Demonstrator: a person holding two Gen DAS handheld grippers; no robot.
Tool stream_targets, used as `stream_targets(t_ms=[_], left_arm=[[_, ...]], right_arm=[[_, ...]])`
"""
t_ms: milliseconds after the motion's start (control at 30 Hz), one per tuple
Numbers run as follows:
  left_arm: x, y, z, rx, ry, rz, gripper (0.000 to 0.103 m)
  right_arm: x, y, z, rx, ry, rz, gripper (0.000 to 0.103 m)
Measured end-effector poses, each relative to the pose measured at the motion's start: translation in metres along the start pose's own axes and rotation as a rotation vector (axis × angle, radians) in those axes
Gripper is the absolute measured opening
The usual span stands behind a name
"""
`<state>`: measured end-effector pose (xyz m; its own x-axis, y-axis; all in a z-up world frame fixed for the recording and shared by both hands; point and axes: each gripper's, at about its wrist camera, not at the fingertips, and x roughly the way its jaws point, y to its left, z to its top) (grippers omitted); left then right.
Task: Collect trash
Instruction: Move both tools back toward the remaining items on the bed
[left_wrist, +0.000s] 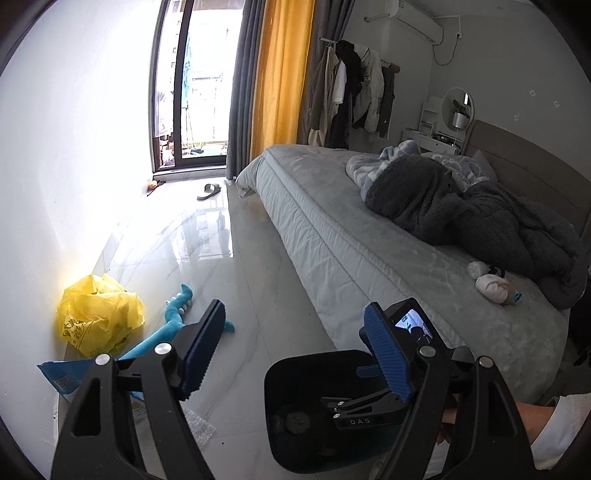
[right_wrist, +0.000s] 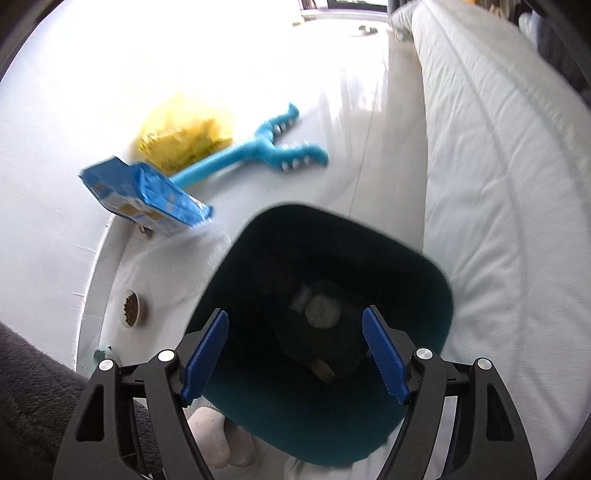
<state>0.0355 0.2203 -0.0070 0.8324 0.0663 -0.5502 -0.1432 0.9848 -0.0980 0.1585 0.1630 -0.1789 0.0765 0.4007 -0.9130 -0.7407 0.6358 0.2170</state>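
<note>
A dark bin (right_wrist: 258, 258) stands on the white floor by the bed; it also shows in the left wrist view (left_wrist: 295, 373). Crumpled trash (right_wrist: 321, 310) lies at its bottom. My right gripper (right_wrist: 295, 354) is open and empty right above the bin's mouth. It also shows in the left wrist view (left_wrist: 365, 402), reaching over the bin. My left gripper (left_wrist: 295, 354) is open and empty above the floor next to the bin. A yellow plastic bag (left_wrist: 98, 319) (right_wrist: 186, 134), a blue packet (right_wrist: 147, 195) (left_wrist: 64, 378) and bubble wrap (left_wrist: 197, 424) lie by the wall.
A blue toy grabber (right_wrist: 266, 144) (left_wrist: 173, 325) lies on the floor. The bed (left_wrist: 369, 236) runs along the right with blankets and socks (left_wrist: 489, 288). A small food bowl (right_wrist: 131, 308) sits near the wall. A slipper (left_wrist: 208, 192) lies by the balcony door.
</note>
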Motion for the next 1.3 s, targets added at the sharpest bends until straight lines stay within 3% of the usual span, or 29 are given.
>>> stream_targets(t_ms=[300,600,833,933,1300], left_arm=[[0.001,-0.037,0.020,0.029,-0.032,-0.044,0.083],[0.013,-0.061,0.033,0.009,-0.019,-0.056,0.085],[0.027,-0.089,0.041,0.000,0.003,-0.071,0.086],[0.034,-0.098,0.042,0.006,0.014,-0.079,0.086],[0.065,-0.136,0.042,0.047,0.080,-0.133,0.087]], right_arm=[[-0.069,-0.024,-0.005,-0.025,-0.158,-0.005,0.077],[-0.132,-0.064,-0.022,-0.006,-0.292,-0.064,0.078],[-0.171,-0.086,-0.039,-0.016,-0.358,-0.096,0.079],[-0.188,-0.102,-0.046,-0.019,-0.386,-0.117,0.085],[-0.222,-0.145,-0.067,-0.019,-0.464,-0.177,0.085]])
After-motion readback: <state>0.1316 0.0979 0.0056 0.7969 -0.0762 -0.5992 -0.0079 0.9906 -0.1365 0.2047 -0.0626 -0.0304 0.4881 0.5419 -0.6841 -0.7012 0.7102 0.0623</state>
